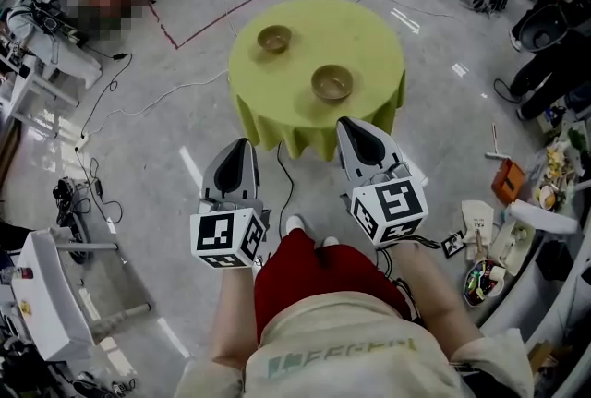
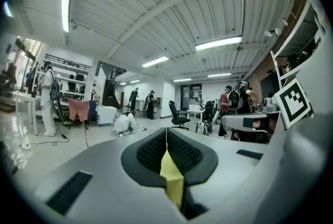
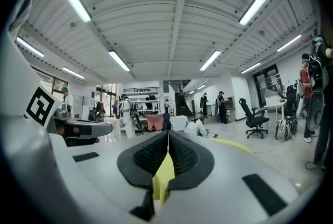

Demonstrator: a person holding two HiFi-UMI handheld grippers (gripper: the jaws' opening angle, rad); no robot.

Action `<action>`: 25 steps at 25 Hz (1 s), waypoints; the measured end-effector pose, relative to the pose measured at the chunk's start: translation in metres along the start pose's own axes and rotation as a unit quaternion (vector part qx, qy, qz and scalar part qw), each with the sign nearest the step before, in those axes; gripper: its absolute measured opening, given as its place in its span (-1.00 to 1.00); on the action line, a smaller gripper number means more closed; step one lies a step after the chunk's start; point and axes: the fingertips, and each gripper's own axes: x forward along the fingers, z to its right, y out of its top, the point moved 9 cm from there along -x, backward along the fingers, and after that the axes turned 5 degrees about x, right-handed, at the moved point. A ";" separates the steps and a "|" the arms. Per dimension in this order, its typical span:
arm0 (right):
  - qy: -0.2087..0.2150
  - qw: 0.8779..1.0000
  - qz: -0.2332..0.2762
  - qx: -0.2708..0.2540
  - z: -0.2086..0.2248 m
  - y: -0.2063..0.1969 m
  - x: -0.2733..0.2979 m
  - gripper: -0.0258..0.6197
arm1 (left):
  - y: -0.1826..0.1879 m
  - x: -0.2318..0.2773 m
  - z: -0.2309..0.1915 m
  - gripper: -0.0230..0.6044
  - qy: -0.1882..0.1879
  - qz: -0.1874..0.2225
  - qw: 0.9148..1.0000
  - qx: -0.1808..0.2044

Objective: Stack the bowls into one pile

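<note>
1. The desk was round, draped in a smooth yellow-green cloth that hung in soft folds at its edge.
2. Two shallow, round, tan-brown bowls stood upright on it, well apart and unstacked. The far bowl sat at the top's 10 o'clock. The near bowl sat just off centre toward 5 o'clock.
3. The head view showed the left tool and right tool as smooth grey shells tapering forward. Each carried a black-and-white marker cube. Both hung over the glossy grey floor at the desk's 6 o'clock side.
4. Only the gripper views showed the jaws. The left tool's black ribbed pads met along a thin seam, closed on themselves. The right tool's pads met likewise.
5. Those views showed ceiling strip lights and only a yellow-green sliver below each seam; the bowls appeared in the head view alone.
</note>
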 end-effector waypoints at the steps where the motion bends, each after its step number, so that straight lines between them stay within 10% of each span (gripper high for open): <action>1: -0.002 1.000 0.001 0.000 0.003 0.001 0.002 -0.81 | 0.000 0.002 -0.001 -0.85 0.001 0.001 1.000 0.000; 25: -0.031 0.999 -0.040 -0.010 0.018 0.001 0.174 -0.81 | -0.010 0.145 -0.120 -0.85 -0.016 -0.016 1.000 -0.018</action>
